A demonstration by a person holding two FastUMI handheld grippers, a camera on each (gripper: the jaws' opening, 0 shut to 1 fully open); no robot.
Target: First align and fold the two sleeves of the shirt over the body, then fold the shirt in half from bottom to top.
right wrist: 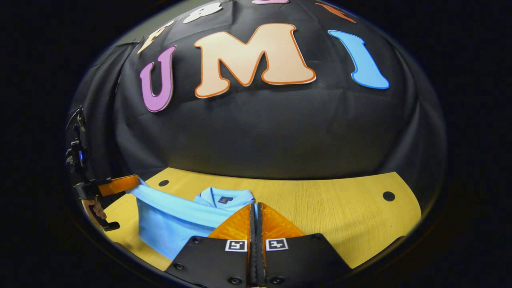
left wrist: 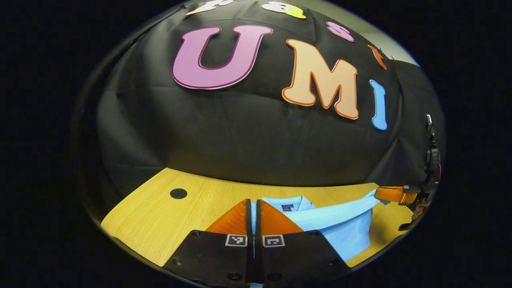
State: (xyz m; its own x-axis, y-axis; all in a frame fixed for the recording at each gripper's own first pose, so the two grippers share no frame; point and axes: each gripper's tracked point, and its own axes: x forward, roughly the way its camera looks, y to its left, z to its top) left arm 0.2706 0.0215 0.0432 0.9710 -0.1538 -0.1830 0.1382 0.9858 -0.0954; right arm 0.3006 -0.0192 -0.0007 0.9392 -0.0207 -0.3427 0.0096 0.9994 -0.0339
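A light blue shirt (left wrist: 340,228) is shown on the wooden table (left wrist: 160,212), collar (left wrist: 286,204) toward the booth wall. In the left gripper view, the left hand-held gripper (left wrist: 254,210) appears clenched, a thin strip of blue cloth visible between its fingers; in the right gripper view, the right hand-held gripper (right wrist: 256,214) appears likewise clenched on blue cloth. Each gripper is also seen farther off in the other's view, holding an end of the cloth raised off the table, so that a taut blue band (right wrist: 176,208) spans between them in front of the collar. Whether the band is hem or sleeve edge cannot be told. The step in hand is judged to be the bottom-to-top fold, the sleeves being presumed already folded. The next move calls for both grippers to be carried forward together and level, the held edge laid near the collar, then released.
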